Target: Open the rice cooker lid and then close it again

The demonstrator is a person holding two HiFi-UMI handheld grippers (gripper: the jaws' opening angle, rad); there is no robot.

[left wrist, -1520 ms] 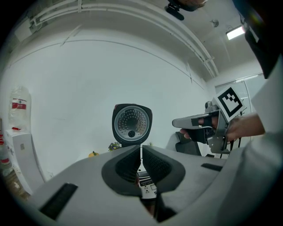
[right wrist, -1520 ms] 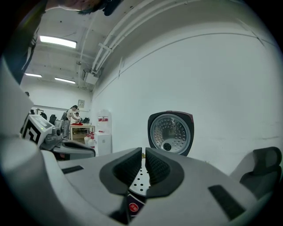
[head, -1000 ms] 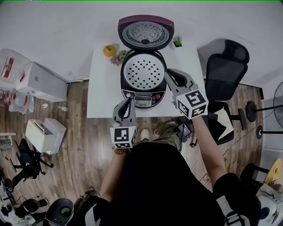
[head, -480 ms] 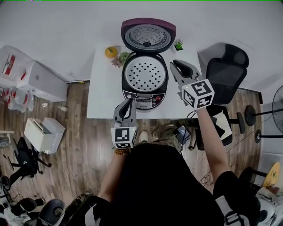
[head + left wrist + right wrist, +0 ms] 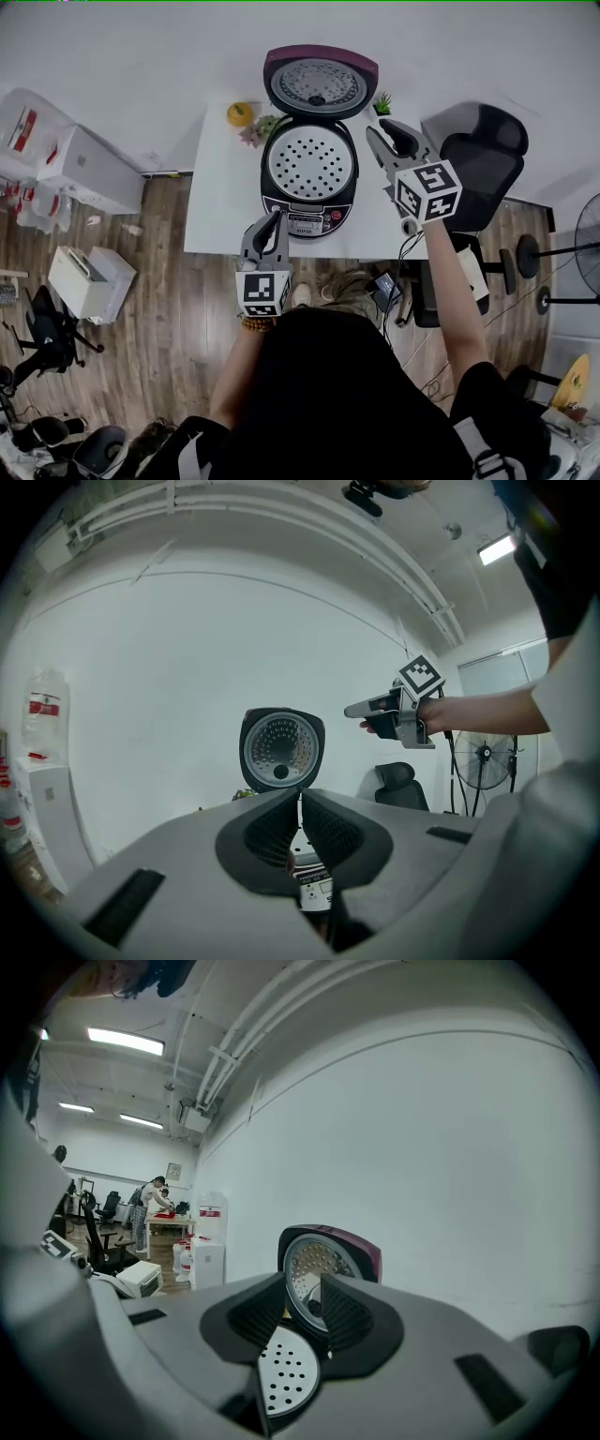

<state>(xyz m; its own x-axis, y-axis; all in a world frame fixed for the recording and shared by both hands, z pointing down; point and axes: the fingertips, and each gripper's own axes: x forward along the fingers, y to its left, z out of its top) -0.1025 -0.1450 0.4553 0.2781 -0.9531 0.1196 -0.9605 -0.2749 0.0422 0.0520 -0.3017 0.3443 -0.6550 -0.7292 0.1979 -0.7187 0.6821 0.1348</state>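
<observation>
The black rice cooker (image 5: pixel 309 192) stands mid-table with its maroon lid (image 5: pixel 319 82) swung fully up, so the perforated steam tray (image 5: pixel 311 161) shows. In the left gripper view the lid (image 5: pixel 281 750) stands upright ahead. My left gripper (image 5: pixel 277 217) hovers just before the control panel (image 5: pixel 307 223), shut and empty. My right gripper (image 5: pixel 380 131) is in the air to the right of the cooker, apart from it. Its jaws have just been opening and hold nothing. Through that gap in the right gripper view I see the lid (image 5: pixel 323 1265) and the tray (image 5: pixel 286 1368).
On the white table (image 5: pixel 220 202) behind the cooker sit an orange fruit (image 5: pixel 239 113), a small plant (image 5: pixel 257 127) and a potted plant (image 5: pixel 382 101). A black office chair (image 5: pixel 483 159) stands right of the table, and white boxes (image 5: pixel 80 169) stand on the floor at the left.
My right gripper has drawn away from the cooker's right rim, moving right and toward the back of the table, and its jaws have opened. The left gripper has stayed put.
</observation>
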